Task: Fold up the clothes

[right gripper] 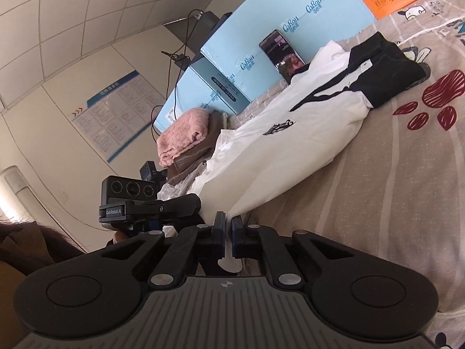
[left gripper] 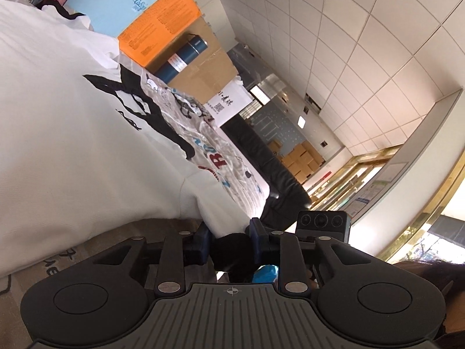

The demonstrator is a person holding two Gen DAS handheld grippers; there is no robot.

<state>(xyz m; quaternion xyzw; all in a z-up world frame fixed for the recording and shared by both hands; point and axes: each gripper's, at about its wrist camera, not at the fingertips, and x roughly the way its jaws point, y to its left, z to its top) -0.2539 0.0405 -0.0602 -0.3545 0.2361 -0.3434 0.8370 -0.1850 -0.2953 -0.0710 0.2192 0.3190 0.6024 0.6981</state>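
A white sweatshirt [left gripper: 72, 145] with black print lies spread on the patterned bedsheet [right gripper: 392, 203]. In the left wrist view my left gripper [left gripper: 229, 232] is shut on the sweatshirt's black cuff [left gripper: 231, 247], which fills the gap between the jaws. In the right wrist view the sweatshirt [right gripper: 290, 151] stretches away toward its black part [right gripper: 389, 72] at the far end. My right gripper [right gripper: 228, 224] is shut on the near white edge, and a scrap of white cloth [right gripper: 229, 264] shows behind the pads. The left gripper [right gripper: 128, 200] shows beside it at the left.
A folded pink knit [right gripper: 183, 133] on a brown folded piece [right gripper: 191, 160] lies at the bed's far side. Light blue boxes [right gripper: 261, 29], a leaning phone [right gripper: 282, 55], an orange box [left gripper: 159, 26], a cardboard box [left gripper: 203, 67] and a blue cylinder [left gripper: 183, 55] line the far edge.
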